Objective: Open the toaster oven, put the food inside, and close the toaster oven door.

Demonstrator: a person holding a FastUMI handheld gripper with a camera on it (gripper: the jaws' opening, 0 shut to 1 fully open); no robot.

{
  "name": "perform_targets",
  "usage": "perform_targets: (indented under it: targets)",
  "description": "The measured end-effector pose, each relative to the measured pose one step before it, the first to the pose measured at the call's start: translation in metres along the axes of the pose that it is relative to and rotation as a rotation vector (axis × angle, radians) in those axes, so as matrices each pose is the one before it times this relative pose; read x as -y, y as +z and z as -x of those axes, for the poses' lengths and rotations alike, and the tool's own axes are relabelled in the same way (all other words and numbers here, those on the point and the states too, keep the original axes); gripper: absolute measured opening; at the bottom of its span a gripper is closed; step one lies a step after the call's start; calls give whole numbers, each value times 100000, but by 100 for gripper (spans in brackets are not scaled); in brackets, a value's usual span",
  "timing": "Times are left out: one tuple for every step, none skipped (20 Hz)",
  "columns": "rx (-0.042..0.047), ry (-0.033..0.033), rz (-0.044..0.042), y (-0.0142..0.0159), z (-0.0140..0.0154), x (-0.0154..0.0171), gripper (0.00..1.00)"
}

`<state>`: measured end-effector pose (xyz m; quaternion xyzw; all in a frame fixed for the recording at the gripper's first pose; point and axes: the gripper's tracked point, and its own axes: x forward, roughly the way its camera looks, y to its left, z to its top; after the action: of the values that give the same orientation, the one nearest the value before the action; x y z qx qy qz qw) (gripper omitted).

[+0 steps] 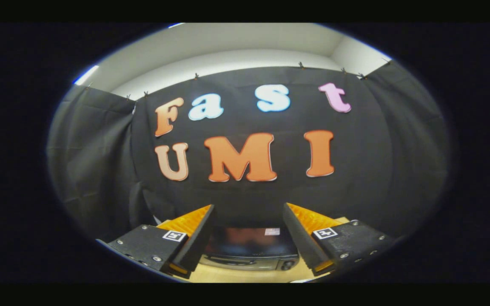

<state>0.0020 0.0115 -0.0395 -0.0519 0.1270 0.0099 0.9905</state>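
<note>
Two fingers of tongs [248,212] spread apart, empty; toaster oven [251,248] below, between them, door closed

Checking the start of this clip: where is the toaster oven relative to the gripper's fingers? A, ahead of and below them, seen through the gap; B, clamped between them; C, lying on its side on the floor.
A: the toaster oven sits on the table beyond the open gripper, untouched by either finger.

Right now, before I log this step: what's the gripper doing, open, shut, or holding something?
Gripper: open, fingers spread wide, holding nothing; the toaster oven sits ahead of them on the table.
</note>
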Motion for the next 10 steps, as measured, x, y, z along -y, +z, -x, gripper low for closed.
perform_targets:
  targets:
    - [3324,-381,992,1198,338,243,93]
    - [3453,-496,700,1300,224,246,93]
    - [3554,-276,917,1079,233,193,94]
    - [3940,37,571,1330,198,177,94]
    - [3435,-69,540,1174,193,15,94]
    - [3340,361,375,838,243,122,93]
    - [3146,201,484,860,154,-56,93]
    - [2752,116,682,683,188,68,93]
    - [2505,89,548,616,109,36,93]
    - [1317,83,298,404,210,-262,94]
